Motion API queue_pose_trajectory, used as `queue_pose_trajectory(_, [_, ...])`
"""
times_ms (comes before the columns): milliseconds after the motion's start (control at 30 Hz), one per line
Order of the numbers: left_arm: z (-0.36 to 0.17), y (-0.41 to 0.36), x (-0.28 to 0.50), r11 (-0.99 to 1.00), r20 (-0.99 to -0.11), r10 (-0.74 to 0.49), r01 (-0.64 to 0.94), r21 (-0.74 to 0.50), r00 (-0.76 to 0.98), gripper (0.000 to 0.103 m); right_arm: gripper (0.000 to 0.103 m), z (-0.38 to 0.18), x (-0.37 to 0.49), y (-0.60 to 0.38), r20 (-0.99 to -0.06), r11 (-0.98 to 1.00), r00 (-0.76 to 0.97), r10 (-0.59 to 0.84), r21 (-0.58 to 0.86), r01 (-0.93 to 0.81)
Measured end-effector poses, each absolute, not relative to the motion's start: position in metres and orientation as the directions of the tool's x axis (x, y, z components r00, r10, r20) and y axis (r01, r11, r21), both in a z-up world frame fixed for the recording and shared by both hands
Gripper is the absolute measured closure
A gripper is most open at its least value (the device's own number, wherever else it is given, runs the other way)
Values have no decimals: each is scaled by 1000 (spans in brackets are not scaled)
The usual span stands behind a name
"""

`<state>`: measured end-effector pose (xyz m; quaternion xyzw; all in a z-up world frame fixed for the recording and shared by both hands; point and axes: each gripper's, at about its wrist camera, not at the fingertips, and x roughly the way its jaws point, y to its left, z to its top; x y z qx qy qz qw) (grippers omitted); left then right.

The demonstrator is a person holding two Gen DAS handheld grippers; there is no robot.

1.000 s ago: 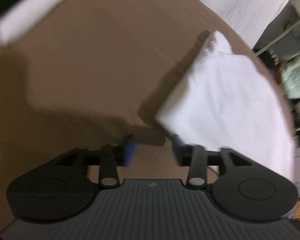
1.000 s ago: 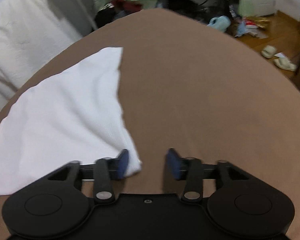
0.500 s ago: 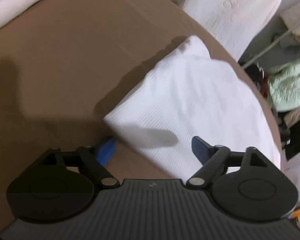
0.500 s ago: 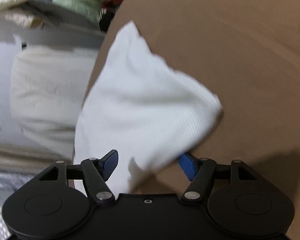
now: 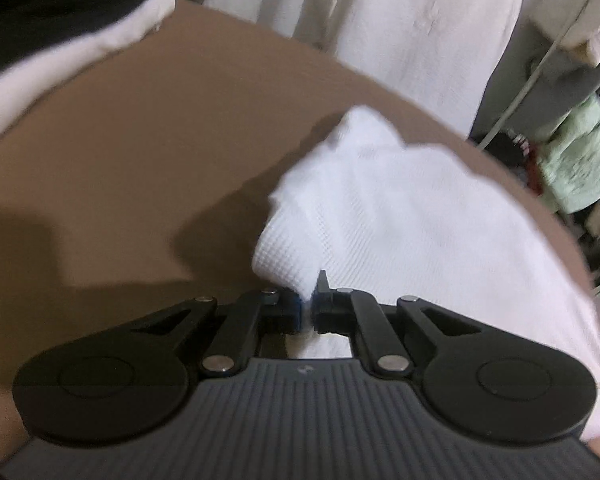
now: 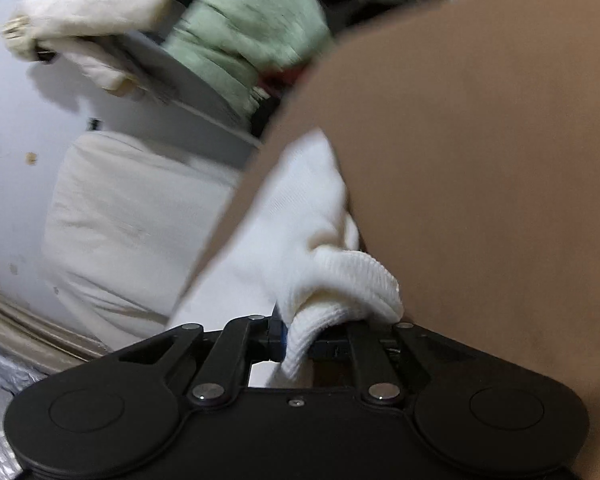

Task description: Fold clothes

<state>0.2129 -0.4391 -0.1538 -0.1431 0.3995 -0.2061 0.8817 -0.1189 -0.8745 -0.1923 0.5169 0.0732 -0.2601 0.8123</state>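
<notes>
Two grippers: the left gripper point(image 5: 308, 310) at six o'clock in its own view, the right gripper point(image 6: 297, 340) likewise. One white waffle-weave garment point(image 5: 412, 240) lies on one brown surface point(image 5: 147, 152). One pale green bundle point(image 6: 247, 36) sits at twelve o'clock, and perhaps two cream cushions point(image 6: 139, 216), blurred.

Cluttered home, piled laundry point(image 6: 251, 44), pillow point(image 6: 139, 216)

body: both hand-held grippers are matte black, with round discs either side
left hand-held gripper point(image 5: 308, 306): ribbed grey housing, tiny logo
right hand-held gripper point(image 6: 300, 340): smooth black housing, small centre screw
pads point(image 5: 296, 307): blue
linkage: silver pivot pins
</notes>
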Motion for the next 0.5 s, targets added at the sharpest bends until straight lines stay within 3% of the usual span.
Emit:
queue_pose_trajectory(133, [-125,-416,177,835,-597,-550,362,-415,584,98,94,-143,-140,-852,-442,510,820,-364,642,573])
queue_pose_trajectory(333, [-143,-394,148,837,-702,-546,284,-467,457,98,94,-151,-178,-853,-649,460,710,-272,561,689])
queue_pose_trajectory(433, [-140,-395,132,875,-740,-480,320,-363,472,98,94,-148,-181,-847,-702,452,661,-265,515,728])
queue_pose_trajectory(500, [-141,-400,129,908,-789,-390,339,-246,475,91,91,-143,-182,-842,-724,459,633,-275,479,748])
